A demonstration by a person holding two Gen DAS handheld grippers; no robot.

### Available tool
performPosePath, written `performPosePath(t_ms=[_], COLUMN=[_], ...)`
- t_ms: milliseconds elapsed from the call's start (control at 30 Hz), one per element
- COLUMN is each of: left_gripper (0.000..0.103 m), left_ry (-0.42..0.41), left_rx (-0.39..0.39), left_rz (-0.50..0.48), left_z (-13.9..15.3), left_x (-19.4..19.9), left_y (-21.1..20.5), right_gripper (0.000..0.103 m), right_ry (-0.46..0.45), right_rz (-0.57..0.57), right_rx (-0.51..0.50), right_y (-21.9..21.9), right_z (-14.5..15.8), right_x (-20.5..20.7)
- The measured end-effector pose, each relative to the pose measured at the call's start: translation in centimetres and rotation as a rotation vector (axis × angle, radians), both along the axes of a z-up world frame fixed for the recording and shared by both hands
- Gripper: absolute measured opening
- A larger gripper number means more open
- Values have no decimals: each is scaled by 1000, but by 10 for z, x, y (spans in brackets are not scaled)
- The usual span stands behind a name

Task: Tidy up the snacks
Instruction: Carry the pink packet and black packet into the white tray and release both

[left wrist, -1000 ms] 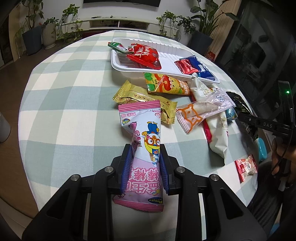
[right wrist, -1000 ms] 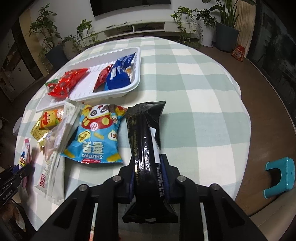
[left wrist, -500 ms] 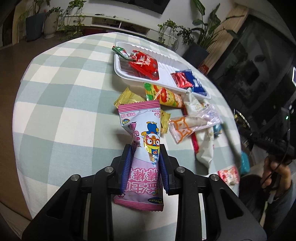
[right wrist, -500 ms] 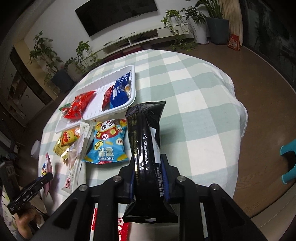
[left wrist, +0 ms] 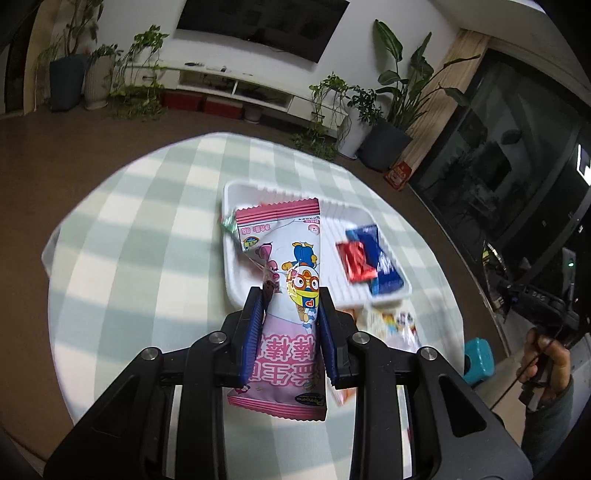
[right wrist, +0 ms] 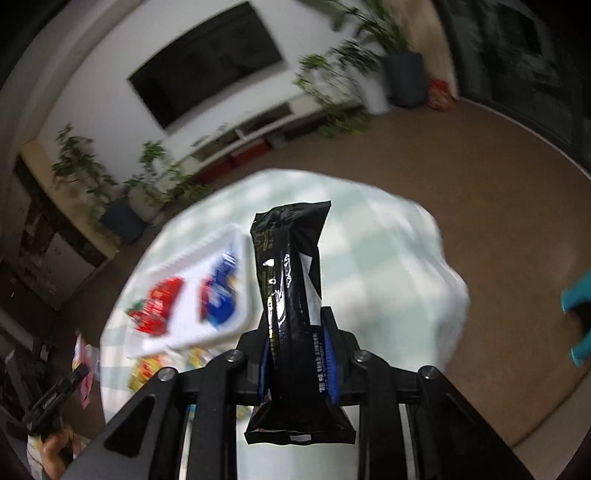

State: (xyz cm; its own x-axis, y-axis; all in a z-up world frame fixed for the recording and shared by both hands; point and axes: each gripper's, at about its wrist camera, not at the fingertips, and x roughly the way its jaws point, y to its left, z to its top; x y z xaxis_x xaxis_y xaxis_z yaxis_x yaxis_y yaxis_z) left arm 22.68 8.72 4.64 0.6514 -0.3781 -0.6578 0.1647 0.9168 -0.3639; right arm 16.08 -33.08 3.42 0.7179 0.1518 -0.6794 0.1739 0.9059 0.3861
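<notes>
My left claw [left wrist: 290, 306] pinches the pink pack [left wrist: 284, 295] mid-length, long axis pointing ahead over the tray [left wrist: 236, 266]. My right claw [right wrist: 297, 328] clamps the black pack [right wrist: 291, 295] likewise, pointing forward

A home living room: a wall-mounted television [left wrist: 262, 22] hangs above a low white media console [left wrist: 236, 86], potted plants [left wrist: 388, 110] stand to either side of it, and a round worktop [left wrist: 140, 240] with checked cloth stands before it.
</notes>
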Motion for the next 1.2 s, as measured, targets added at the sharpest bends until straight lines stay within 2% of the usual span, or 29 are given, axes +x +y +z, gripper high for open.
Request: performPosePath(t_ms=[167, 333, 433, 600, 900, 1200], left_gripper=[26, 26, 26, 26, 27, 29], left_ry=[-7, 26, 51, 81, 101, 112], left_rx=[39, 96, 113, 117, 194, 207], left_rz=[-20, -30, -34, -34, -60, -56], left_z=[17, 7, -10, -37, -71, -81], left_x=[57, 101, 116, 130, 145, 149], left_y=[-19, -32, -36, -42, -62, -59], right_gripper=[25, 25, 25, 25, 25, 26], right_ry=[-100, -128, -81, 30, 164, 232], right_rz=[124, 232, 293, 325, 329, 338], right_rx=[-41, -58, -57, -50, -53, -53], right_y=[52, 106, 136, 162, 178, 187], right_z=[38, 47, 31, -11, -69, -98], right_x=[45, 91, 122, 161, 183, 193])
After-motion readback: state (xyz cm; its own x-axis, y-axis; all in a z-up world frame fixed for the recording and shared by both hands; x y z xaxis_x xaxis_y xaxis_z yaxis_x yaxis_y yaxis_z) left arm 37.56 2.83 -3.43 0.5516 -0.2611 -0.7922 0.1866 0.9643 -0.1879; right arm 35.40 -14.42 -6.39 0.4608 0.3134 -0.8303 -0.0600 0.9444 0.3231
